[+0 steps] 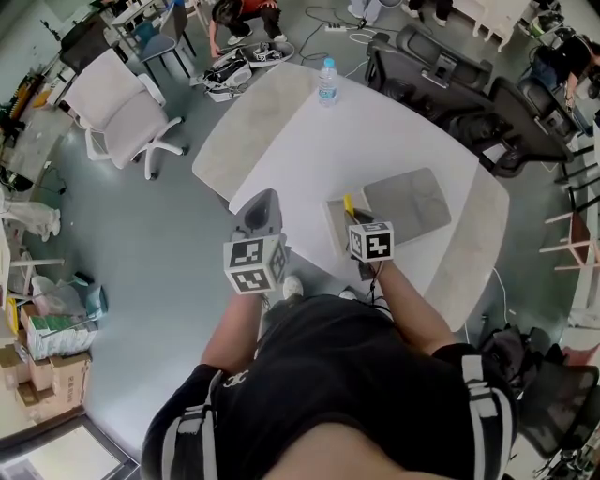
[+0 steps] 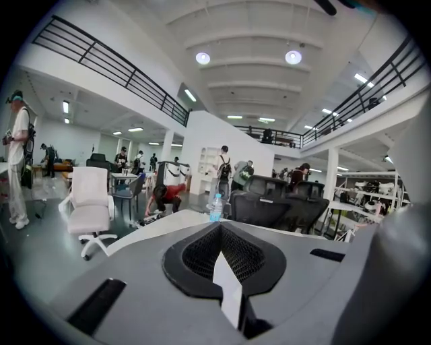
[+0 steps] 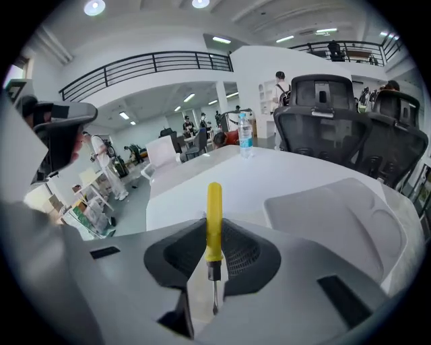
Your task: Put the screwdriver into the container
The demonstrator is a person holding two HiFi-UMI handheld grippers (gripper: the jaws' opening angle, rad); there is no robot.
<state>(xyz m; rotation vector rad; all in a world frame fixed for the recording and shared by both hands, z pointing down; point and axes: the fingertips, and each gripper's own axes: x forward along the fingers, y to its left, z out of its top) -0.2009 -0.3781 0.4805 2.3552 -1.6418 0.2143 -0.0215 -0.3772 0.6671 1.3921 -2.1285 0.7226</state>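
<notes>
My right gripper (image 1: 349,223) (image 3: 210,286) is shut on a screwdriver (image 3: 214,222) (image 1: 348,203) with a yellow handle. The handle points away from me over the white table (image 1: 347,141); the thin metal shaft lies between the pads. Just right of that gripper, a flat grey container (image 1: 410,203) (image 3: 337,215) lies on the table, and nothing shows inside it. My left gripper (image 1: 263,204) (image 2: 229,296) hangs at the table's near left edge, jaws together with nothing between them.
A water bottle (image 1: 326,81) (image 3: 246,135) stands at the table's far side. Black office chairs (image 1: 450,70) crowd the far right. A white chair (image 1: 122,108) stands on the floor to the left. A person (image 1: 246,17) crouches beyond the table.
</notes>
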